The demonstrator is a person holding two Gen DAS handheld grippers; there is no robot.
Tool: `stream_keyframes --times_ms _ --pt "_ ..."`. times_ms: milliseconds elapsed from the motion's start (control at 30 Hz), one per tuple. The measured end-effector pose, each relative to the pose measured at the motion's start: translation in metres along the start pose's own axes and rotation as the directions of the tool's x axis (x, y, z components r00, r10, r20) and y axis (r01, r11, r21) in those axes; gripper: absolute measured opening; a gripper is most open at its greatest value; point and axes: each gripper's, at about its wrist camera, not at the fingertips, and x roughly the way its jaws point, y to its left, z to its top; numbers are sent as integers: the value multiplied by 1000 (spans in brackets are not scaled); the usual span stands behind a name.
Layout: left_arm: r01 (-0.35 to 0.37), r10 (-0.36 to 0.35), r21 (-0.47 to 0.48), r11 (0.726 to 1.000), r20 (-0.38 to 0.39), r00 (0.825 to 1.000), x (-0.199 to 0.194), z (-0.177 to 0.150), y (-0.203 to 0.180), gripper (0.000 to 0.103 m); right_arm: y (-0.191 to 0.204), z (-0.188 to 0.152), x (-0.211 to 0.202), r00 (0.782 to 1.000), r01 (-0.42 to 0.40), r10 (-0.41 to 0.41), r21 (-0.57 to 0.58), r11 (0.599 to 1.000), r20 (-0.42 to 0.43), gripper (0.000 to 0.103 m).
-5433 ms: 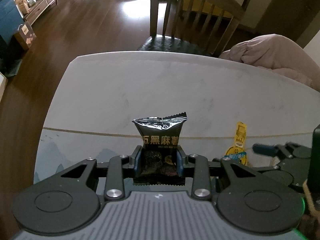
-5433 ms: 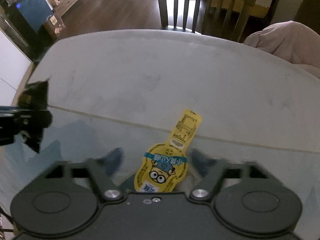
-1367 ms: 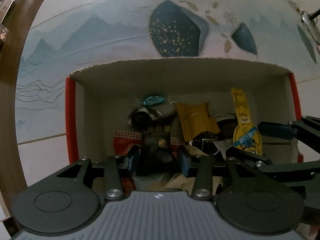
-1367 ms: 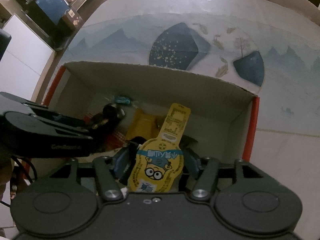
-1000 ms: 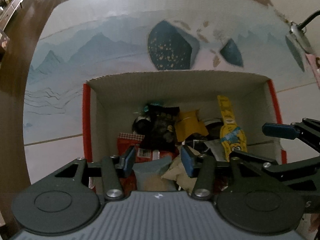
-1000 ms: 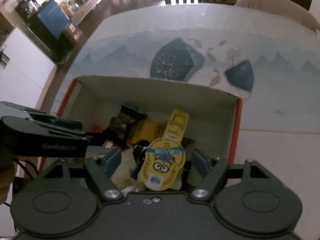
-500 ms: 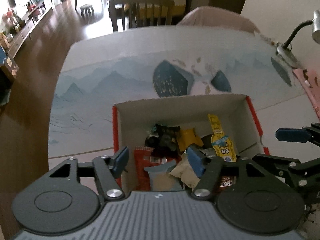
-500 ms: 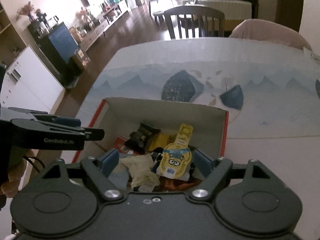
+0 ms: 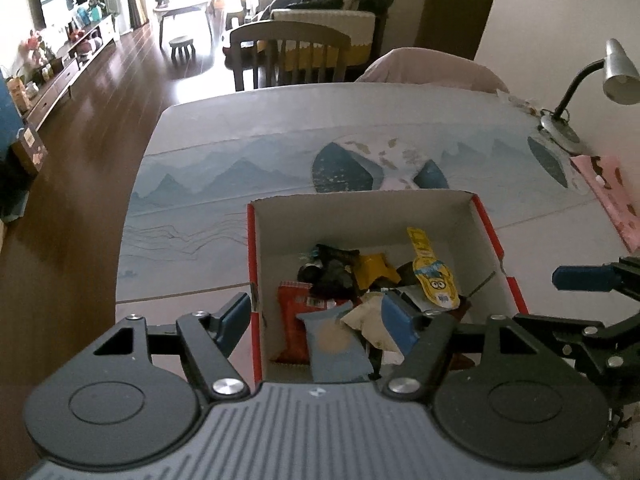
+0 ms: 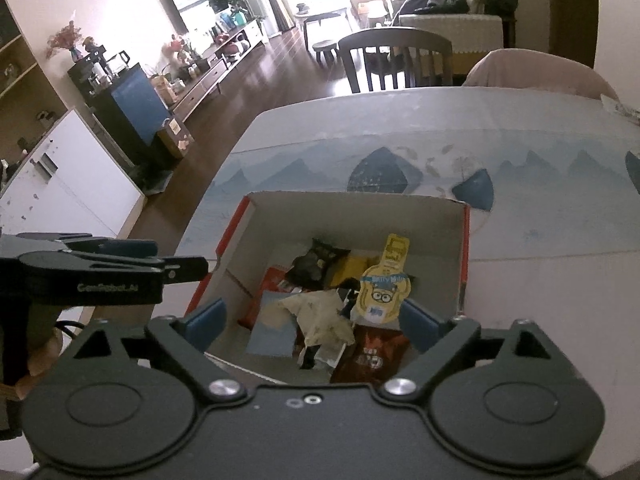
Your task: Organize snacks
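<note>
1. Snacks sit piled in the open cardboard box point(image 9: 460, 216), red outside, pale inside; box rests on the table point(image 9: 240, 140) with the blue mountain-print cover
2. Yellow minion pouch point(image 9: 434, 276) lies at about 2 o'clock in the pile, neck pointing to 12, propped on other packs; black sachet point(image 9: 332, 268) near centre, yellow-orange pack point(image 9: 374, 266) between the two
3. Red pack point(image 9: 294, 316), blue-grey pack point(image 9: 336, 340) and crumpled cream wrapper point(image 9: 370, 322) fill the near side at 6 o'clock
4. Judgement: loose heap, not sorted, so the box is just the collection bin; table surface in view shows no stray snacks
5. Left gripper point(image 9: 316, 314): fingers spread wide, nothing between them, hovering above the box's near-left corner
6. Right gripper point(image 10: 316, 316): fingers spread wide too, empty, above the near edge; likely both clear for the next pick
7. Readable text: "GenRobot.AI" on the left gripper's side as seen from the right wrist; pouch lettering too small to read
8. Outward: desk lamp point(image 9: 576, 92) at 2 o'clock, pink item point(image 9: 608, 192) at 3, wooden chair point(image 9: 288, 56) at 12
</note>
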Motion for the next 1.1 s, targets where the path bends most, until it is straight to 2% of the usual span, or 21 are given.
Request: stream_keyframes --times_ms 100,267,400,467,667,933,1100 --pt "11 -11 12 1000 19 1000 -5 -7 -1 74 1 -7 -7 999 15 -15 -2 1000 48 103" --pt "71 -71 14 997 54 996 -15 -16 -3 86 -1 -17 -15 992 24 -26 19 1000 123 103" --pt "91 -93 24 996 85 992 -22 -22 -7 89 -4 -27 -22 984 35 -44 56 998 172 103" --pt "87 -89 24 996 103 991 -25 -24 -7 100 -5 -31 -26 978 45 -60 78 996 199 103" --pt "84 -85 18 996 113 990 -28 -29 -8 100 -1 -46 -32 947 94 -123 109 990 297 103" --pt "75 -74 0 997 70 995 -21 -37 -10 100 1 -46 -32 943 113 -141 108 988 302 103" --pt "62 -62 -6 998 64 996 -19 -39 -11 100 4 -48 -29 949 100 -127 108 989 287 103"
